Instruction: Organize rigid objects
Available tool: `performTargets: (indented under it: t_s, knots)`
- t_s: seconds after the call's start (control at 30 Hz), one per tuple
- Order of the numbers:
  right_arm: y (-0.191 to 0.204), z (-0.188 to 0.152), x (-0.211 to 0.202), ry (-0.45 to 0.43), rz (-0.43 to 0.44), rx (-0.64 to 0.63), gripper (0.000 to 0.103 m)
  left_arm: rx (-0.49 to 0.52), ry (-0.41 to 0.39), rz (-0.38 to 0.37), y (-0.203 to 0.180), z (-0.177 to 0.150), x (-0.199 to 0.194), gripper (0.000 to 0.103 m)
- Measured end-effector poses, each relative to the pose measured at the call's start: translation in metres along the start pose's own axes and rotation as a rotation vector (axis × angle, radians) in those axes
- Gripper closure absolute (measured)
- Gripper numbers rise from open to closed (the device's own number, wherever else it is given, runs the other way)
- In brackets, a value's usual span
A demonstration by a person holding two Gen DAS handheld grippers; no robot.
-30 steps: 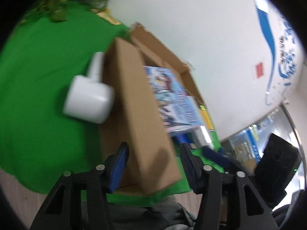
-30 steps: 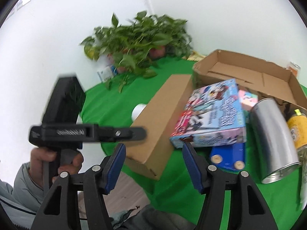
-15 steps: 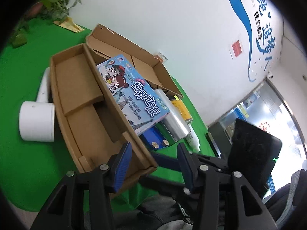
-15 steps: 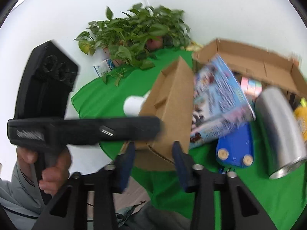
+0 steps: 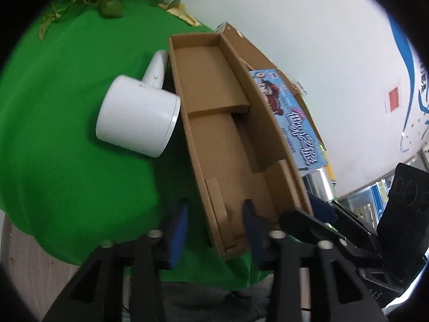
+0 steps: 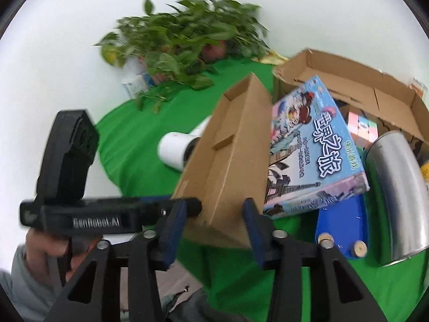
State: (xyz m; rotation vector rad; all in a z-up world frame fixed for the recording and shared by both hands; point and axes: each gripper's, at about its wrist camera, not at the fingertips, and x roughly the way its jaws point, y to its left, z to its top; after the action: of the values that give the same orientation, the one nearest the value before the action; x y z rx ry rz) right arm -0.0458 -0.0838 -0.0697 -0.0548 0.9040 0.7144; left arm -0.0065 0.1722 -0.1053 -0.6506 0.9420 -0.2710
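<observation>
Two hand-held grippers meet at the near end of a long, shallow cardboard box. The left hand-held gripper straddles the box's near left wall, one pad outside over the green cloth and one inside the box. Its jaws stand apart, with a gap showing on each side of the wall. The right hand-held gripper has just been opening its jaws. The box's near right corner sits between them, and I cannot tell whether either pad touches the cardboard. A person's hand grips the left tool's handle at the near left.

The box lies open and empty on the green-covered table, tilted up towards its right side. Touching its left wall lies a white cylinder with a handle, on its side. Against its right wall leans a blue illustrated game box, propped over a blue board with small wheels. Further right lies a silver can. Behind these stands a larger open carton holding a colour cube. A leafy plant grows at the far left.
</observation>
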Motion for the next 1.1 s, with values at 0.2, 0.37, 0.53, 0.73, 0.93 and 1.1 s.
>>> performTargets:
  t_s: [0.2, 0.37, 0.53, 0.73, 0.93, 1.1]
  knots:
    - [-0.001, 0.008, 0.010, -0.029, -0.040, -0.006, 0.068, 0.005, -0.021, 0.058, -0.003, 0.002, 0.002, 0.081]
    - [0.001, 0.010, -0.013, -0.120, -0.036, 0.005, 0.078, 0.138, -0.133, 0.178, -0.045, -0.006, -0.024, 0.081]
    - [-0.010, 0.037, -0.056, -0.299, -0.043, 0.043, 0.079, 0.266, -0.225, 0.180, -0.087, 0.013, -0.043, 0.081]
    - [-0.055, 0.107, -0.072, -0.374, -0.082, 0.086, 0.079, 0.447, -0.297, 0.201, -0.154, 0.089, -0.026, 0.082]
    - [-0.131, 0.183, -0.030, -0.304, -0.058, 0.246, 0.081, 0.489, -0.204, 0.252, -0.165, 0.175, 0.030, 0.082]
    - [-0.179, 0.234, 0.015, -0.212, -0.051, 0.317, 0.081, 0.424, -0.059, 0.251, -0.147, 0.223, 0.088, 0.083]
